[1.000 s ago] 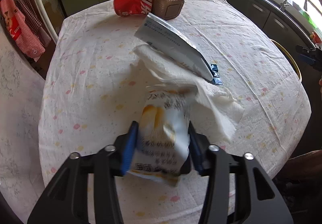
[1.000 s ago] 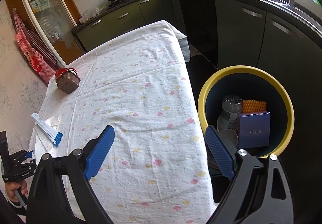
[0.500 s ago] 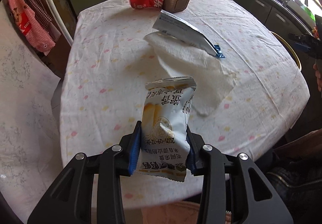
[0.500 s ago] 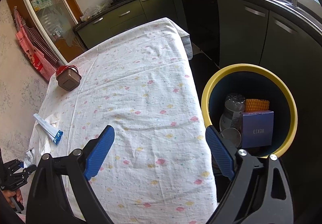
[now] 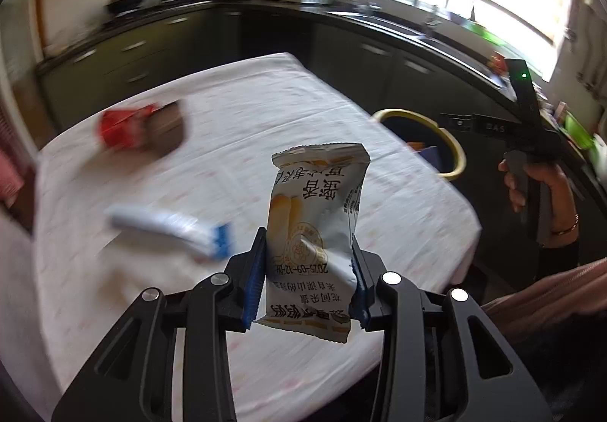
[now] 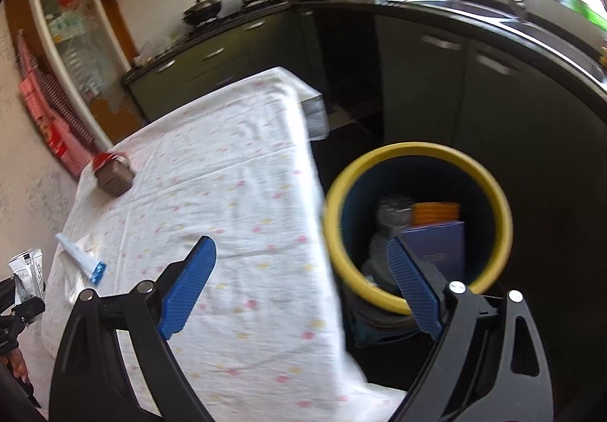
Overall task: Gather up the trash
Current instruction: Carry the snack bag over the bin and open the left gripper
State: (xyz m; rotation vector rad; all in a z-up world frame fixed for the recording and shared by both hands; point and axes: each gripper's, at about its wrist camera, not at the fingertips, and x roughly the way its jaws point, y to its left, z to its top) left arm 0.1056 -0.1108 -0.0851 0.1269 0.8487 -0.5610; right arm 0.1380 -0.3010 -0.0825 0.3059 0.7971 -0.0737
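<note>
Kitchen cabinets ring a cloth-covered table (image 6: 235, 194) where the left gripper (image 5: 308, 279) pinches an upright snack packet (image 5: 315, 228) above the cloth, while the right gripper (image 6: 301, 283) gapes wide, empty, near the yellow-rimmed trash bin (image 6: 493, 194).

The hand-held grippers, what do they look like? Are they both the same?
Yes, they match. The left hand-held gripper and right hand-held gripper have black frames with cut-out holes, silver bolts at the joints, and ridged blue pads on the fingers. The right hand wears a thin bracelet and a dark sleeve.
</note>
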